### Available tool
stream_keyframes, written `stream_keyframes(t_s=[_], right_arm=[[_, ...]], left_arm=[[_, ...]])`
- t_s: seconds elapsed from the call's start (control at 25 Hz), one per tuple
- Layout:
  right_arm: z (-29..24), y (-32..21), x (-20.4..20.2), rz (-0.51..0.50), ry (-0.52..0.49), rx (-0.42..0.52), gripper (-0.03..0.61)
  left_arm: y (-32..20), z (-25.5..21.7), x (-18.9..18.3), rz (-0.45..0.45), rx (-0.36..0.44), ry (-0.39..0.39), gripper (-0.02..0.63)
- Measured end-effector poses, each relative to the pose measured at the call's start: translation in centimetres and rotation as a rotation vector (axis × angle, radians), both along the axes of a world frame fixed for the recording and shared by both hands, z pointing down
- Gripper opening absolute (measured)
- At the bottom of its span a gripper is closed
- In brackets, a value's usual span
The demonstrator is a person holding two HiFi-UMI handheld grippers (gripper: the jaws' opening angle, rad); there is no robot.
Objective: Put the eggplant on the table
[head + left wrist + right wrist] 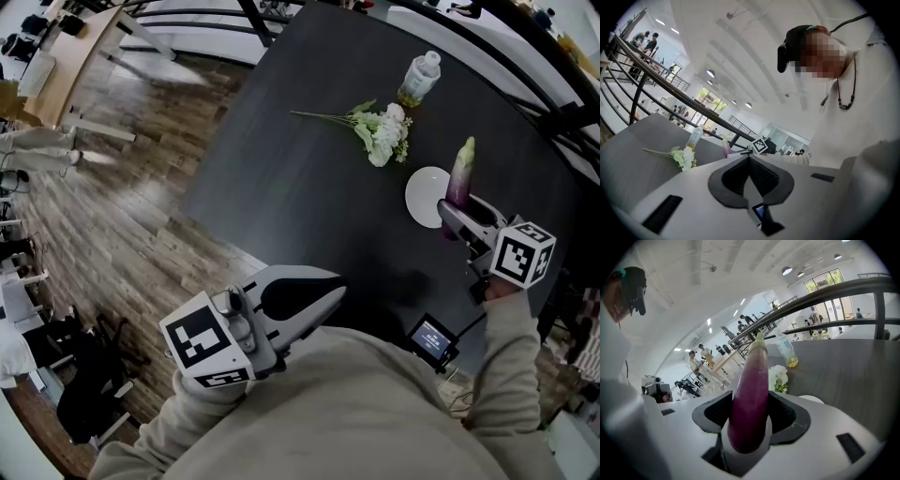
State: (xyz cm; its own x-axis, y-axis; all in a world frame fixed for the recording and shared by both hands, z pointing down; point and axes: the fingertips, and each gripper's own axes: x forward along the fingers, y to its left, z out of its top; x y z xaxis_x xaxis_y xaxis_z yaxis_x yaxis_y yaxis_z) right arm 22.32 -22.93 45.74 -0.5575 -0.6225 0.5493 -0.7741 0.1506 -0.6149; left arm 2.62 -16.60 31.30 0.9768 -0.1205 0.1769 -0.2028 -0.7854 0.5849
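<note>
The right tool [459,212] pinches the purple eggplant [462,173] at its thick lower end, and the green tip stands upward. The eggplant hangs over the dark tabletop [300,178] at the right edge of a white plate [422,197]. Farther off lie white flowers [382,131] and a bottle [419,80]. The left tool [328,289] is near the person's body, with its jaws pressed together on nothing.
</note>
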Motion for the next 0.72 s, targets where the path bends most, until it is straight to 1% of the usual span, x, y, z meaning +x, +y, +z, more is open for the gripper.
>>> stream_keyframes(t_s=[0.44, 0.72], right_arm=[[4.8, -0.9, -0.1, -0.043, 0.063, -0.091, 0.245], [7.4, -1.3, -0.3, -0.073, 0.103, -0.138, 0.245]], left_arm=[[0.0, 0.9, -2.5, -0.068, -0.020, -0.011, 0.005], [-0.1, 1.4, -3.1, -0.088, -0.034, 0.000, 0.005]])
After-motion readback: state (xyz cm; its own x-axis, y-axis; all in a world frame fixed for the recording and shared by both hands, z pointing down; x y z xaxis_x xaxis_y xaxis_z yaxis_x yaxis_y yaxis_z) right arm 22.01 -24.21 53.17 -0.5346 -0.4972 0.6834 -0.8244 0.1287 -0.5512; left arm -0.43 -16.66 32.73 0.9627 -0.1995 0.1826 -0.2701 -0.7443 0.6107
